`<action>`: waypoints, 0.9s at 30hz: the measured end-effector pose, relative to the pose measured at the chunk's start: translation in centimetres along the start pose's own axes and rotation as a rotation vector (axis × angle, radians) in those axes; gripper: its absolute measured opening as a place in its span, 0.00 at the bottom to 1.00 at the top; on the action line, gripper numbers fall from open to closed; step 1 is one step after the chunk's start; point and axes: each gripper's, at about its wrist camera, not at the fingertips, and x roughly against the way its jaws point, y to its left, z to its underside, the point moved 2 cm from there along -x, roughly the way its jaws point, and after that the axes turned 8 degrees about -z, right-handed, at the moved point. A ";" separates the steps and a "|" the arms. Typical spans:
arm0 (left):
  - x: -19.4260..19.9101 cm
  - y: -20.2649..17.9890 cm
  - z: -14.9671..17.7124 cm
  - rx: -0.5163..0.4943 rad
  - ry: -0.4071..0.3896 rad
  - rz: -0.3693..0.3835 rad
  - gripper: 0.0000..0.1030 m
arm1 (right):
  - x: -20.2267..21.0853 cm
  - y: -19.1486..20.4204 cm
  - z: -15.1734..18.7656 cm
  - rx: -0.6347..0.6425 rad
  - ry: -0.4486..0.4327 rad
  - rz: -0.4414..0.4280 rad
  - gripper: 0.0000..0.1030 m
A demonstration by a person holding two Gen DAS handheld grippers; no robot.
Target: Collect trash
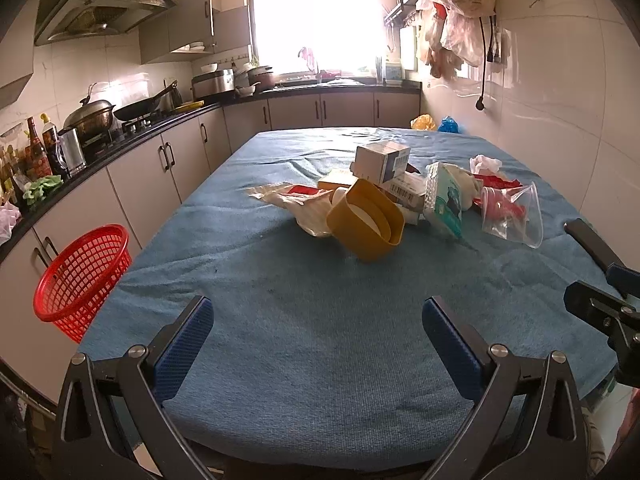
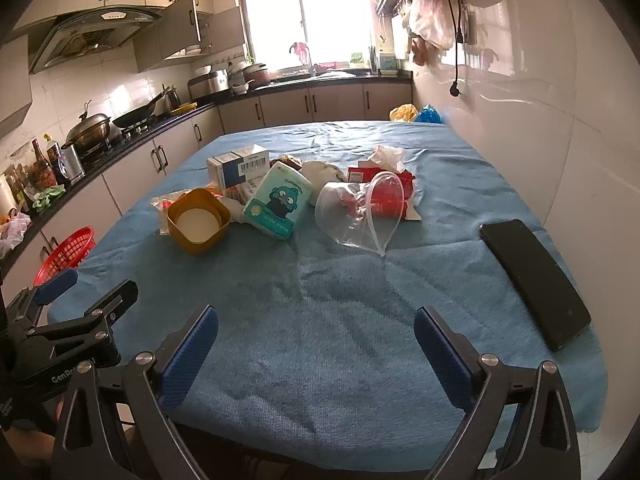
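A pile of trash lies mid-table on the blue cloth (image 1: 320, 320): a yellow tub (image 1: 366, 220) (image 2: 198, 220) on its side, a white-blue carton (image 1: 382, 160) (image 2: 238, 166), a teal tissue pack (image 1: 444, 204) (image 2: 278, 204), a clear zip bag (image 1: 512, 216) (image 2: 360, 216) with red bits, crumpled wrappers (image 1: 296, 204). A red basket (image 1: 82, 276) (image 2: 66, 256) hangs at the table's left edge. My left gripper (image 1: 318, 320) is open and empty, short of the pile. My right gripper (image 2: 316, 328) is open and empty, also short of it.
A black phone (image 2: 534, 280) lies on the cloth at the right, near the white tiled wall (image 2: 580, 140). Kitchen counter with pots and bottles (image 1: 92, 128) runs along the left. Plastic bags hang on the wall (image 1: 456, 12). The right gripper's body shows in the left wrist view (image 1: 604, 304).
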 end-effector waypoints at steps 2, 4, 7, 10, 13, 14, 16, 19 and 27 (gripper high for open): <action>-0.1 0.0 0.1 0.000 0.005 0.002 1.00 | -0.1 -0.1 0.0 -0.005 0.005 -0.005 0.96; -0.2 0.1 0.1 0.001 0.011 0.009 1.00 | -0.2 -0.3 0.0 -0.012 0.010 -0.014 0.94; -0.7 0.8 -0.4 0.006 0.028 0.031 1.00 | -0.5 -0.6 0.0 -0.022 0.021 -0.028 0.91; -1.4 1.6 -1.0 0.021 0.048 0.057 1.00 | -0.8 -1.3 -0.3 -0.039 0.035 -0.049 0.85; -2.5 2.0 -1.8 0.033 0.076 0.106 0.97 | -1.1 -2.3 -0.8 -0.059 0.040 -0.066 0.77; -2.8 2.0 -2.1 0.036 0.087 0.123 0.93 | -1.2 -2.6 -1.1 -0.063 0.041 -0.069 0.75; -3.7 1.9 -2.8 0.046 0.125 0.173 0.81 | -1.6 -3.1 -1.6 -0.068 0.045 -0.073 0.65; -5.0 1.9 -3.9 0.082 0.174 0.241 0.71 | -2.1 -4.0 -2.3 -0.091 0.054 -0.095 0.56; -8.7 0.5 -6.3 0.106 0.254 0.309 0.70 | -3.1 -5.9 -3.9 -0.137 0.053 -0.131 0.47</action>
